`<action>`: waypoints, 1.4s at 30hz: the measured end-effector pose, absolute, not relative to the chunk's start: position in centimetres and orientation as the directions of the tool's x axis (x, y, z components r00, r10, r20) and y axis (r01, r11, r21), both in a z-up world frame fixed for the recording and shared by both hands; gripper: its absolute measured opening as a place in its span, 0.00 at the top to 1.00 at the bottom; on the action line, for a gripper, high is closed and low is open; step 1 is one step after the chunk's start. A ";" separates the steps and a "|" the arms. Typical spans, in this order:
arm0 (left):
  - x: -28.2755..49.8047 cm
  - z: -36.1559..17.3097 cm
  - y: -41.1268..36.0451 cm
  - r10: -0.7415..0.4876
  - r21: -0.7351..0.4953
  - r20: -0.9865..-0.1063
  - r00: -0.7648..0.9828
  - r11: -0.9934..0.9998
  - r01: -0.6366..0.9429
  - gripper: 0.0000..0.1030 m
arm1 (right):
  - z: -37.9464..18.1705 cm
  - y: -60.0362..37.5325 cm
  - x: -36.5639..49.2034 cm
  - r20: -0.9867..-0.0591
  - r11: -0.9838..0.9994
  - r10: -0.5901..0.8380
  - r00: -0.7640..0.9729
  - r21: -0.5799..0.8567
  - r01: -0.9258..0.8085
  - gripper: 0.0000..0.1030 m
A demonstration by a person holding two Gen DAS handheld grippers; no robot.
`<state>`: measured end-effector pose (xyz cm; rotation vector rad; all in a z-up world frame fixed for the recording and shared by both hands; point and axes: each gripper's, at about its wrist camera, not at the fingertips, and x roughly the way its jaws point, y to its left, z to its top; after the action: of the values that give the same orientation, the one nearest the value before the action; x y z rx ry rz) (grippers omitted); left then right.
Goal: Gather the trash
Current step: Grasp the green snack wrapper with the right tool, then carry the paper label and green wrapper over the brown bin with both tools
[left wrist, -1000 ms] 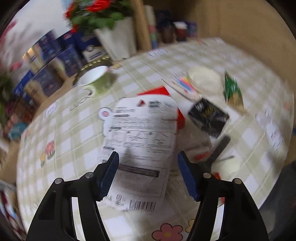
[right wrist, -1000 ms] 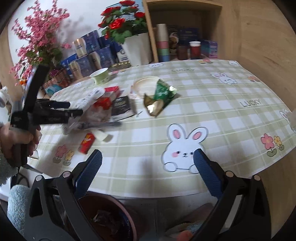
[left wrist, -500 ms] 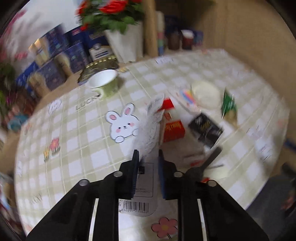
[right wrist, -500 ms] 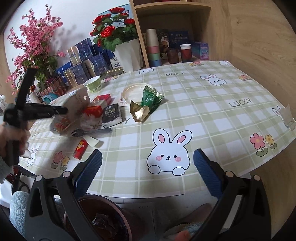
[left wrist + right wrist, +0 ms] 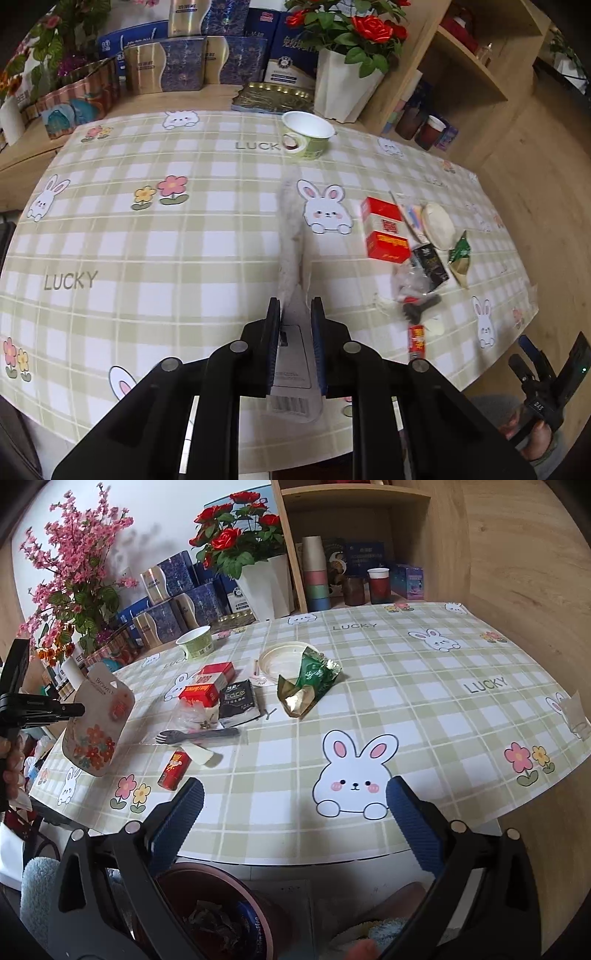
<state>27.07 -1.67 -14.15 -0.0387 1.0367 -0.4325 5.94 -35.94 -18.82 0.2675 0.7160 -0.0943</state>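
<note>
My left gripper (image 5: 295, 317) is shut on a flat pouch (image 5: 291, 258), white with a barcode on the back, held edge-on above the table. In the right wrist view the pouch (image 5: 96, 723) hangs at the far left with a flowered front, clear of the tablecloth. Still on the table lie a red box (image 5: 210, 685), a black packet (image 5: 238, 701), a green and gold wrapper (image 5: 310, 681), a black fork (image 5: 199, 735) and a small red packet (image 5: 174, 770). My right gripper (image 5: 295, 808) is open over the table's near edge with nothing between its fingers.
A brown bin (image 5: 207, 923) with crumpled trash sits under my right gripper, below the table edge. A white plate (image 5: 282, 661) and a green paper cup (image 5: 195, 642) stand farther back. Flower pots, blue boxes and a wooden shelf line the far side.
My left gripper closed on the pouch, lifted it off the pile and carried it left while rolling it edge-on. The right gripper stayed where it was, open.
</note>
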 end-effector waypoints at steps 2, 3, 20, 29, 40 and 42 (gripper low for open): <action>27.4 -15.3 -1.4 -0.365 -0.243 -0.839 0.405 0.915 0.322 0.83 | -18.9 -35.7 6.1 -0.663 0.962 0.009 0.749 0.210 0.174 0.06; 27.5 -16.0 -1.4 -0.366 -0.248 -0.846 0.388 0.914 0.322 0.83 | -18.9 -35.5 6.2 -0.664 0.963 0.011 0.748 0.207 0.170 0.06; 22.8 -14.9 2.4 -0.445 -0.350 -0.688 0.574 0.896 0.274 0.90 | -19.9 -39.3 15.5 -0.721 0.963 0.030 0.692 0.207 0.175 0.06; 18.3 -15.0 3.7 -0.462 -0.410 -0.646 0.608 0.882 0.234 0.90 | -21.5 -39.1 24.8 -0.783 0.964 -0.011 0.622 0.156 0.214 0.25; 15.7 -15.6 4.3 -0.500 -0.452 -0.645 0.578 0.859 0.239 0.90 | -22.2 -39.6 22.9 -0.801 0.946 -0.064 0.596 0.141 0.292 0.72; 15.2 -15.8 4.1 -0.515 -0.459 -0.643 0.566 0.852 0.253 0.90 | -21.3 -39.6 20.9 -0.779 0.939 -0.054 0.624 0.173 0.297 0.73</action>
<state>15.22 4.08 -15.77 -0.3338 0.8576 -0.4617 20.86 -39.62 -21.27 0.2993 0.8768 -0.2051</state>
